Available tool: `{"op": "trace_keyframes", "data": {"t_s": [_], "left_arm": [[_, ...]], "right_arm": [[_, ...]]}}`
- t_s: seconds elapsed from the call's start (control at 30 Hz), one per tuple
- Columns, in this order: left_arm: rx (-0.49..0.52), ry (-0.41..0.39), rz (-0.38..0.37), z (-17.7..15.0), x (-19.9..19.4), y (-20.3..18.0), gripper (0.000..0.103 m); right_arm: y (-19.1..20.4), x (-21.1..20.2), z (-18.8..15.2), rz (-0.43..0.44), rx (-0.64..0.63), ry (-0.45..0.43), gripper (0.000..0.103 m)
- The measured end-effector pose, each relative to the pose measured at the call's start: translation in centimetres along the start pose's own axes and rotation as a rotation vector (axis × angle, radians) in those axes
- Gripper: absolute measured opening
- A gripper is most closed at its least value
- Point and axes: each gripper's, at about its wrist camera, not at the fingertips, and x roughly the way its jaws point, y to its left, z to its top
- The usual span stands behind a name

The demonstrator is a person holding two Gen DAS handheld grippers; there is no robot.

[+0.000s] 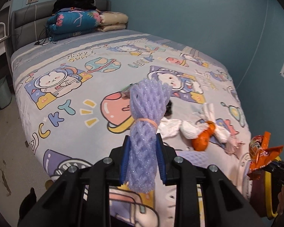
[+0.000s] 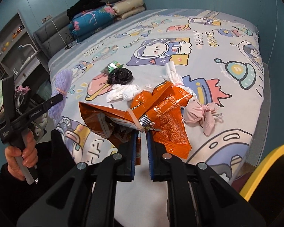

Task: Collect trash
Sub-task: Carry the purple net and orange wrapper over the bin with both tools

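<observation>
My left gripper (image 1: 143,148) is shut on a purple foam net (image 1: 147,109) tied with a rubber band, held up above the bed (image 1: 53,132). In the right wrist view a hand (image 2: 19,155) holds that left gripper (image 2: 56,99) at the left. My right gripper (image 2: 142,134) is shut on a banded bundle of orange snack bags (image 2: 161,109), also lifted off the bed. On the cartoon sheet lie a black plastic bag (image 2: 120,75), a green shiny wrapper (image 2: 113,66), white crumpled paper (image 2: 123,92), an orange lump (image 1: 202,138) and a pink cloth bundle (image 2: 200,113).
Folded quilts (image 1: 75,22) are stacked at the grey headboard. A pale green bin (image 1: 1,92) stands on the floor left of the bed. A yellow-rimmed container (image 2: 265,170) sits at the lower right. Blue walls close the far side; a shelf (image 2: 13,43) stands beside the headboard.
</observation>
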Motion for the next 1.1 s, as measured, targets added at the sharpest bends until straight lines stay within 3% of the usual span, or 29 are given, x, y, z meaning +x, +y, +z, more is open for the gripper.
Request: {"op": "trace_keyframes", "data": {"t_s": [0.57,1.1], "left_arm": [[0.099,-0.066,-0.067,-1.6,-6.7,-4.8,0.025],[0.228,-0.116,-0.219,-1.9,-10.8,-13.3,0.025]], "right_arm": [[-3.0,-6.5,-1.1,-0.023,0.061,-0.088,0.01],[-7.8,-11.6,-2.4,-0.076,0.169,-0.176,0.01]]}}
